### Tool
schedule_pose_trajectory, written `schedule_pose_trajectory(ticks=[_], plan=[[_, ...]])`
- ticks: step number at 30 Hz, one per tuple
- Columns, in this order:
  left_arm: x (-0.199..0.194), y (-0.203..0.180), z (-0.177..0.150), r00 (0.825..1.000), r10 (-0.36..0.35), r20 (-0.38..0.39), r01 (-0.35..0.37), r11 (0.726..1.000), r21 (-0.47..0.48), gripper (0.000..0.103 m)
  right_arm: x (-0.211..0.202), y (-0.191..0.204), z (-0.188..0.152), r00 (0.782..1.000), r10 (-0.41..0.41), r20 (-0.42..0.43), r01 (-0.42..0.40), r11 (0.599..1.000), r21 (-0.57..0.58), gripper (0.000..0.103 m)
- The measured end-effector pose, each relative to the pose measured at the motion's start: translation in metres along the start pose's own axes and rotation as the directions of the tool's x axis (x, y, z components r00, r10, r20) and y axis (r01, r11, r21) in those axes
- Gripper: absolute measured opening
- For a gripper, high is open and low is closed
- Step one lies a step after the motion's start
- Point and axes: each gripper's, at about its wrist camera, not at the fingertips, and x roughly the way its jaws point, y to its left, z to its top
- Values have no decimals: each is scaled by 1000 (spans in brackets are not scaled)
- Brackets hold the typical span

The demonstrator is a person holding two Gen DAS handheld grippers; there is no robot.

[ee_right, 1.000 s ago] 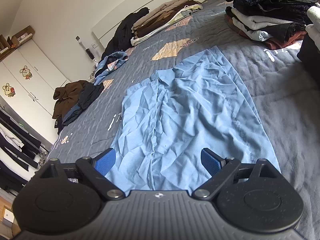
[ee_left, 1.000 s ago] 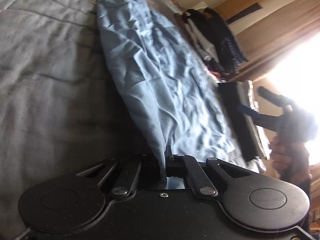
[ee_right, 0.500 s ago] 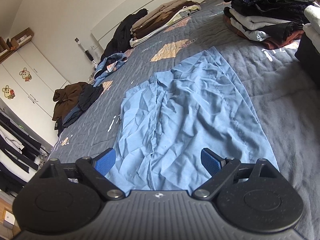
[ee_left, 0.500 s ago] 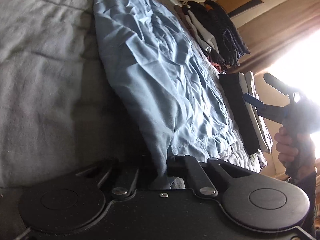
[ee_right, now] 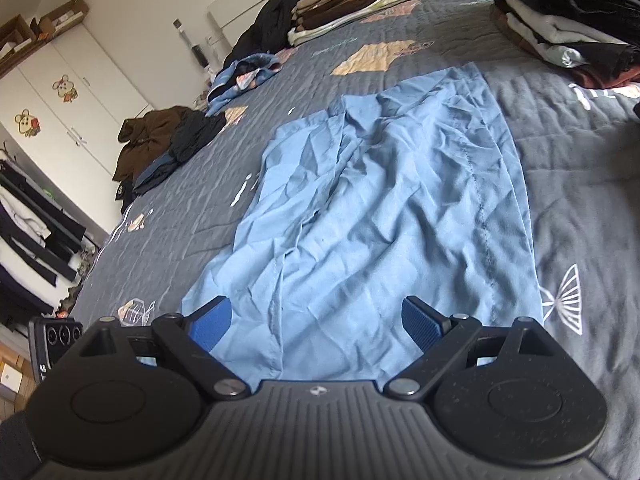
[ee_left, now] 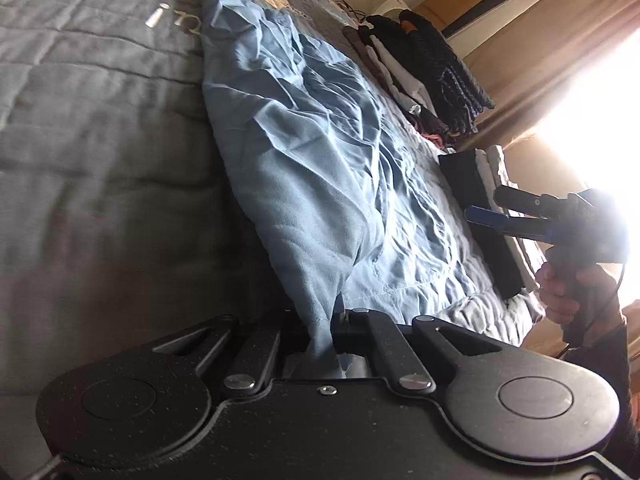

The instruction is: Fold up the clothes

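Bedroom. Bed (ee_right: 580, 208) under a grey quilted cover carries everything; white cupboards stand on the far wall, and bright window glare fills one side of the left wrist view.

Blue garment (ee_right: 384, 216) lies spread lengthwise in the middle of the bed, creased, reaching from the near edge toward the far one. It is mostly flat, with a lengthwise ridge or overlap toward its left side; whether that is a fold, I cannot tell.

Left tongs (ee_left: 334, 322): clenched on the garment's near corner, cloth pinched between the jaws and drawn up in a taut ridge. Judgement: the corner is held so that side can be lifted or carried over.

Right tongs (ee_right: 316, 320): released, jaws wide apart, poised over the garment's near hem, gripping nothing. Judgement: placed to take the other near corner, so both ends of the hem move together.

Folded stack (ee_right: 568, 12) sits at the bed's far right corner; loose piles lie along the left edge, well apart from the garment.
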Motion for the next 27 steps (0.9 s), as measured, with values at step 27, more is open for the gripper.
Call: schedule_pose_trajectory(ticks=[27], plan=[[-129, 37, -19, 976, 212, -45, -208, 975, 78, 2, 40, 147, -64, 968, 126, -217, -161, 976, -149, 92]])
